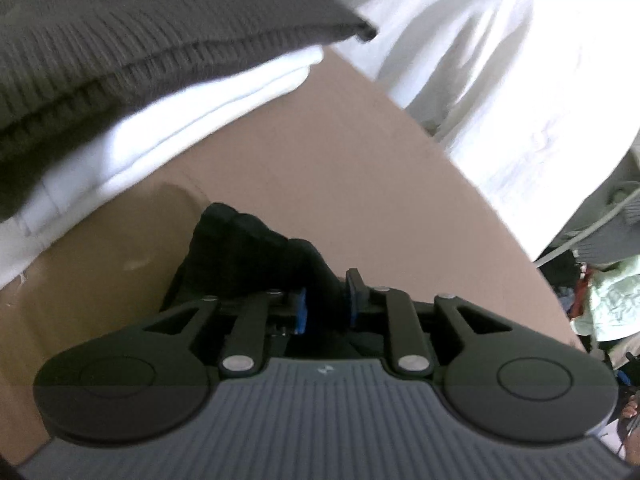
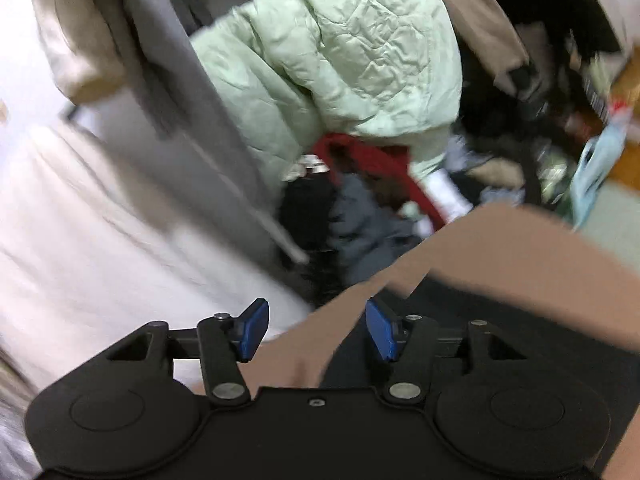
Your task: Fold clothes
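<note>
Between the blue pads of the left gripper (image 1: 327,307) a black garment (image 1: 256,256) was clamped above the table (image 1: 360,152). Nothing was held by the right gripper (image 2: 317,330), its fingers spread apart.

tan table (image 1: 360,168) | white bedding (image 1: 500,92) beside it | floor clutter: grey cord (image 1: 580,236), light blue bag (image 2: 600,168), everything else too blurry to call

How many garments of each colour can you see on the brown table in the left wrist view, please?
Dark grey: 1, a folded knit on top of the stack.
White: 1, folded fabric under the knit; how many pieces it holds cannot be told.
Black: 1, a garment gripped in the left gripper jaws.
Total: 3 on the table.
</note>
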